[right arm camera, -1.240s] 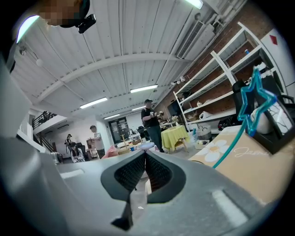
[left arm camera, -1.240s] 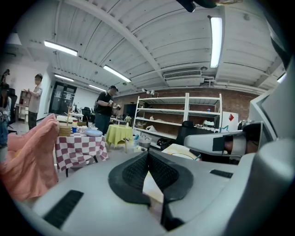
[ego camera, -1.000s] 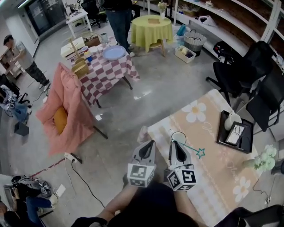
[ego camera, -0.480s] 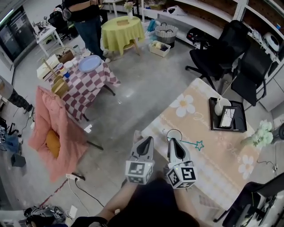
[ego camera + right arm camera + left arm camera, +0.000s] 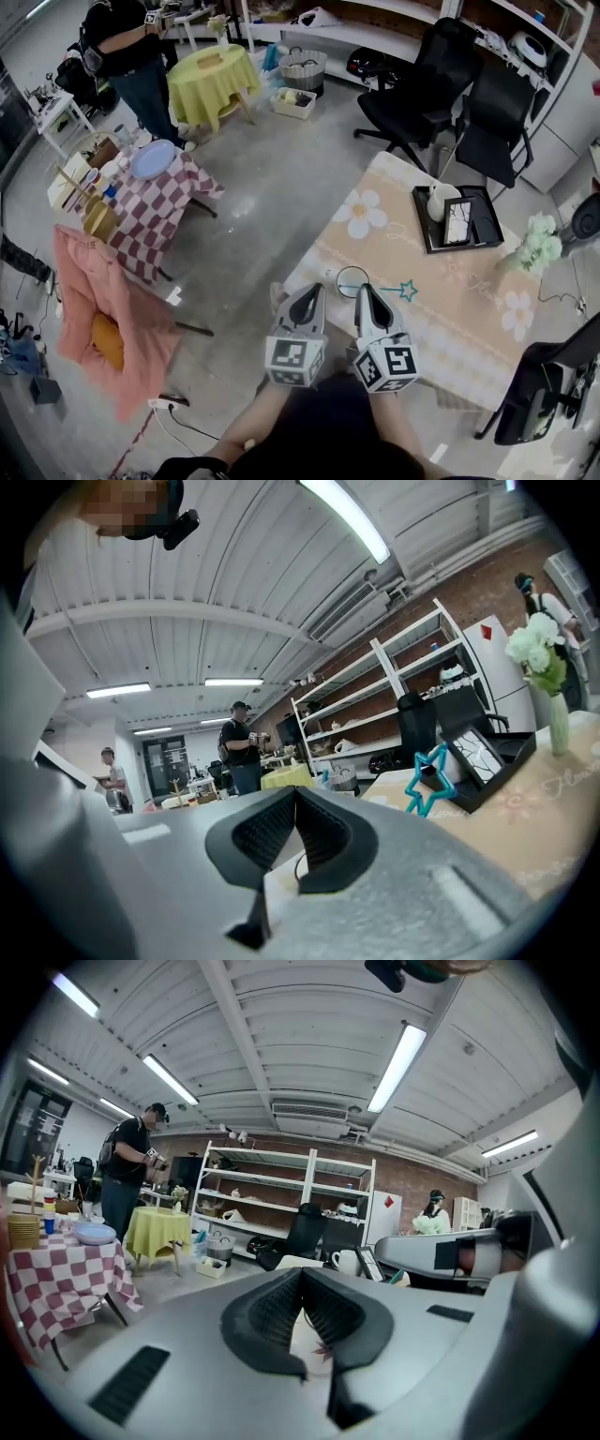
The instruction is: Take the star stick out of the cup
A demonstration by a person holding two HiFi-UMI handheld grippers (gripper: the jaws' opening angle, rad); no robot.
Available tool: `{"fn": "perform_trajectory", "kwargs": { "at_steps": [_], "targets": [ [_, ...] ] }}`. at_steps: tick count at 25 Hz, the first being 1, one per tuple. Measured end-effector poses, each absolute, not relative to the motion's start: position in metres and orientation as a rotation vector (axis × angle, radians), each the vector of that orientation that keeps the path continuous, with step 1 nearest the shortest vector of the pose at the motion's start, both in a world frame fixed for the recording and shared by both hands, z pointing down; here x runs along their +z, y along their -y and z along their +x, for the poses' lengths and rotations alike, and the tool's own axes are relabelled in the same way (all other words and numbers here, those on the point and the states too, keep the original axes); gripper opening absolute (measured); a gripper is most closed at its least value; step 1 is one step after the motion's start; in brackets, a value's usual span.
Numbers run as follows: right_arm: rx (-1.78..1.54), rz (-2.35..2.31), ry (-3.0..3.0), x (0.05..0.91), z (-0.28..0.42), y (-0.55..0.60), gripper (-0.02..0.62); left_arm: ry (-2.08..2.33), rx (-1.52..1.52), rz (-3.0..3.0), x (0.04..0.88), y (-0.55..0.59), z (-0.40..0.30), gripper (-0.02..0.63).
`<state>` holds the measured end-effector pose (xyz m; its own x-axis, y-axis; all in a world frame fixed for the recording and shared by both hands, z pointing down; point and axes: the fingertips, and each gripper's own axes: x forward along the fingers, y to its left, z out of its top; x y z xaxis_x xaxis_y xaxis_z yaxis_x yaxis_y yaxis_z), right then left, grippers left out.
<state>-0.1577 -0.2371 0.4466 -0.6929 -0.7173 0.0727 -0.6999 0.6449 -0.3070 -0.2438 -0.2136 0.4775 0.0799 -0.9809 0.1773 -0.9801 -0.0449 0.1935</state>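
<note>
**Star stick still sitting in the cup, both claws closed**

The clear cup point(image 5: 352, 279) stands near the front edge of the flower-print desk point(image 5: 450, 291), seen from above as a thin ring in the head view. The star stick point(image 5: 406, 290) is in the cup. Its thin stem leans out over the rim, and the teal star ends up just to the cup's right in the head view. In the right gripper view the star point(image 5: 429, 780) shows up and off to the right of that claw, not between its jaws.

Both claws hang on the person's side of the cup. The left claw point(image 5: 314, 292) is a bit off to the cup's left. Its jaws are pressed together at the tips with nothing in them, which the left gripper view point(image 5: 300, 1274) shows clearly. The right claw point(image 5: 364, 292) is just beside the cup's near rim, and no view settles whether it touches. Its jaws are also closed and empty point(image 5: 295, 794).

Well beyond the cup and to the right there's a black tray point(image 5: 424, 225) with a white jug point(image 5: 439, 201) on it. A bunch of pale flowers point(image 5: 536, 246) sits further right again.
</note>
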Motion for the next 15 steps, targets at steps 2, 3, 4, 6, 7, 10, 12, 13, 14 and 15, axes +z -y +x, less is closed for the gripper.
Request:
{"fn": "perform_trajectory", "kwargs": {
  "at_steps": [2,3,4,6,7,10,12,13,14,15],
  "targets": [
    [-0.48,-1.236,-2.78,0.446,-0.154,0.237,0.005,1.941,-0.001,2.125,0.477,0.216,-0.239,0.009],
    [-0.476,-1.252,-2.77,0.445,-0.152,0.236,0.005,1.927,0.002,2.139,0.476,0.217,-0.237,0.009],
    [-0.473,-1.269,-2.76,0.444,-0.149,0.236,0.005,1.911,0.004,2.154,0.476,0.218,-0.234,0.009],
    [-0.466,-1.306,-2.74,0.443,-0.144,0.234,0.005,1.876,0.011,2.185,0.475,0.22,-0.228,0.009],
    [-0.464,-1.326,-2.73,0.443,-0.142,0.233,0.005,1.858,0.013,2.2,0.475,0.22,-0.226,0.009],
    [-0.461,-1.377,-2.7,0.443,-0.136,0.229,0.005,1.808,0.014,2.24,0.475,0.219,-0.218,0.009],
    [-0.461,-1.404,-2.683,0.444,-0.134,0.227,0.005,1.778,0.019,2.263,0.475,0.219,-0.214,0.009],
    [-0.463,-1.418,-2.675,0.445,-0.133,0.225,0.005,1.764,0.022,2.273,0.476,0.218,-0.213,0.009],
    [-0.464,-1.434,-2.667,0.445,-0.131,0.224,0.005,1.749,0.026,2.283,0.476,0.218,-0.211,0.009],
    [-0.464,-1.45,-2.657,0.446,-0.13,0.222,0.005,1.735,0.03,2.293,0.477,0.218,-0.21,0.009]
  ]
}}
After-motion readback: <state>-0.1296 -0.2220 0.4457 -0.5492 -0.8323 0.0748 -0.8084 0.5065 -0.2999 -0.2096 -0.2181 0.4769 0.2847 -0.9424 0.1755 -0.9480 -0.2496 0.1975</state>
